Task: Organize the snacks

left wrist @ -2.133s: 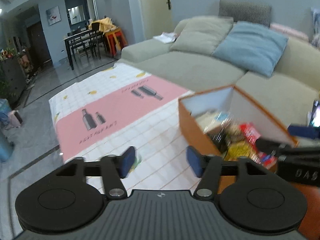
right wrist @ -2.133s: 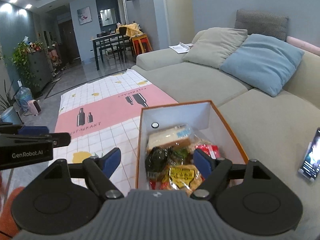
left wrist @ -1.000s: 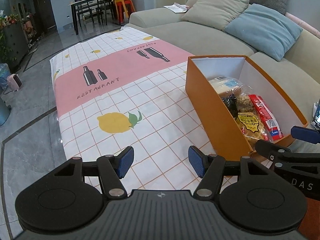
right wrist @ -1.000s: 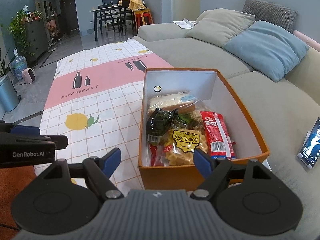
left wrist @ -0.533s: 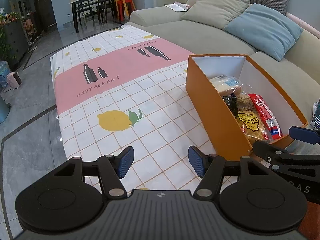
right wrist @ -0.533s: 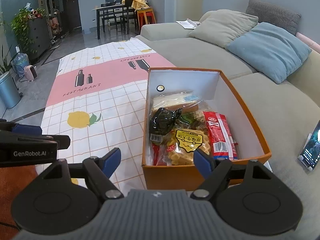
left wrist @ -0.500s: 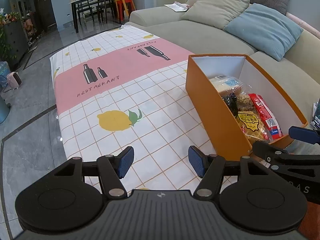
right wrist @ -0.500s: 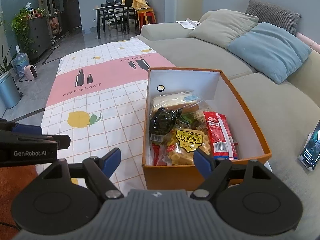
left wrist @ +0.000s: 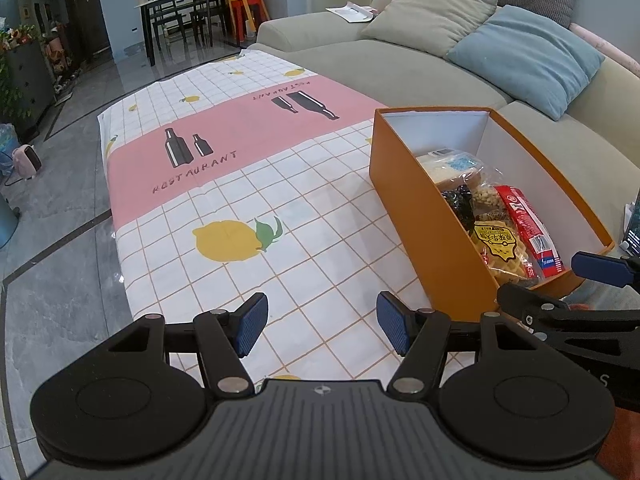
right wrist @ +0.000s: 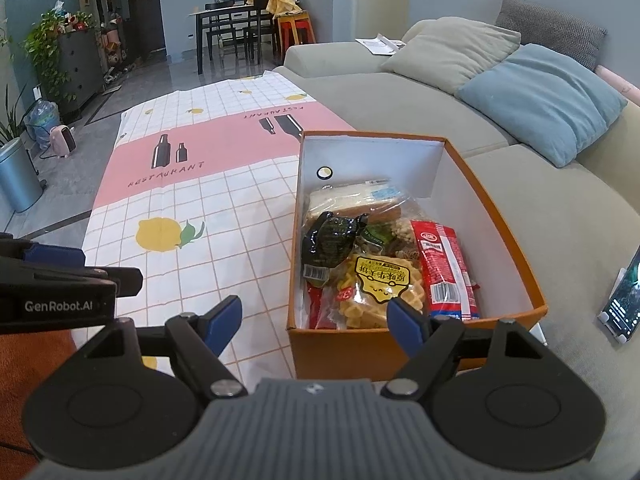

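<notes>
An open orange box (right wrist: 360, 348) with white inner walls stands on the right part of the table, beside the sofa. Inside lie a yellow waffle pack (right wrist: 380, 284), a red pack (right wrist: 444, 276), a dark pack (right wrist: 328, 240) and a wrapped bread pack (right wrist: 356, 198). My right gripper (right wrist: 314, 320) hovers open just before the box's near wall, with nothing between its blue pads. In the left wrist view the box (left wrist: 420, 216) sits to the right. My left gripper (left wrist: 322, 326) is open over the bare tablecloth and holds nothing.
A checked tablecloth (left wrist: 240, 184) with a pink band and lemon prints covers the low table. The table's left edge drops to a grey floor (left wrist: 52, 280). A grey sofa (left wrist: 400, 68) with a blue cushion (left wrist: 528, 56) runs along the right. A phone (right wrist: 624, 300) stands on the sofa seat.
Since the earliest frames both views have tipped down from the sofa toward the table and the box. Over the last half second nothing has moved.
</notes>
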Demonstrator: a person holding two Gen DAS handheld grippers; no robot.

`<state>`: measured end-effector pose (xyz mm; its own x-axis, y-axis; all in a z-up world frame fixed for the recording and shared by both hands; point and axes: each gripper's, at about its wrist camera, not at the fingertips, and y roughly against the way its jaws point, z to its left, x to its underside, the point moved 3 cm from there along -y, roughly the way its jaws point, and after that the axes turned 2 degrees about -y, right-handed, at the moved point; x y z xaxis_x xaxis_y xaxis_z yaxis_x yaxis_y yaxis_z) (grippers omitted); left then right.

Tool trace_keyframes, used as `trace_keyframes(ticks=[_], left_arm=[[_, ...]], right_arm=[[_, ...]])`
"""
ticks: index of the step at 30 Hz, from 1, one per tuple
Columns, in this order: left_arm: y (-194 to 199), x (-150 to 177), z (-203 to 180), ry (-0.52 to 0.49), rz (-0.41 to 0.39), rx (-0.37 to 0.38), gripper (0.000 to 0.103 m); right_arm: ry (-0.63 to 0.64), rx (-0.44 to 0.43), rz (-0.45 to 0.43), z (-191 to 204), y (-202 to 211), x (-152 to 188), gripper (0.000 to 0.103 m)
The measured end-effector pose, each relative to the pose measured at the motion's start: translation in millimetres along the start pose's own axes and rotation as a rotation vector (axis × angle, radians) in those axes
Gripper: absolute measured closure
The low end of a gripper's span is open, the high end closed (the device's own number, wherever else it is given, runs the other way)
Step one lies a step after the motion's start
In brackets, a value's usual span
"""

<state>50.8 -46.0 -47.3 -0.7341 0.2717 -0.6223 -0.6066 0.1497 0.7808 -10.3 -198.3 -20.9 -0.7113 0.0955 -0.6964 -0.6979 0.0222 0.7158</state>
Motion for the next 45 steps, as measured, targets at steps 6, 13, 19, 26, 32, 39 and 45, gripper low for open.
trace_keyframes(ticks=[6, 13, 19, 26, 32, 39, 45], left_arm=[[0.1, -0.3, 0.7, 0.003, 0.003, -0.003, 0.029], [-0.2, 0.6, 1.8, 0.006, 0.007, -0.003, 0.029], [-0.3, 2.5, 2.8, 0.010, 0.011, -0.005, 0.029], [-0.6, 4.7, 3.6, 0.013, 0.014, -0.002, 0.029], [-0.5, 5.3, 4.0, 0.013, 0.013, -0.003, 0.029], [0.8, 5.6, 2.9, 0.007, 0.009, -0.003, 0.029], [2.1, 4.3, 3.8, 0.015, 0.002, -0.007, 0.029]], right_arm=[[0.008, 0.000, -0.001, 1.6, -0.1, 0.3, 0.025], [0.028, -0.024, -0.016, 4.3, 3.2, 0.4, 0.025], [0.056, -0.025, -0.024, 7.9, 3.9, 0.0, 0.025], [0.056, -0.026, -0.024, 7.4, 4.1, 0.3, 0.025], [0.057, -0.026, -0.022, 7.8, 3.9, 0.3, 0.025], [0.058, -0.027, -0.016, 7.8, 3.3, 1.0, 0.025], [0.058, -0.026, -0.016, 7.8, 3.3, 1.0, 0.025]])
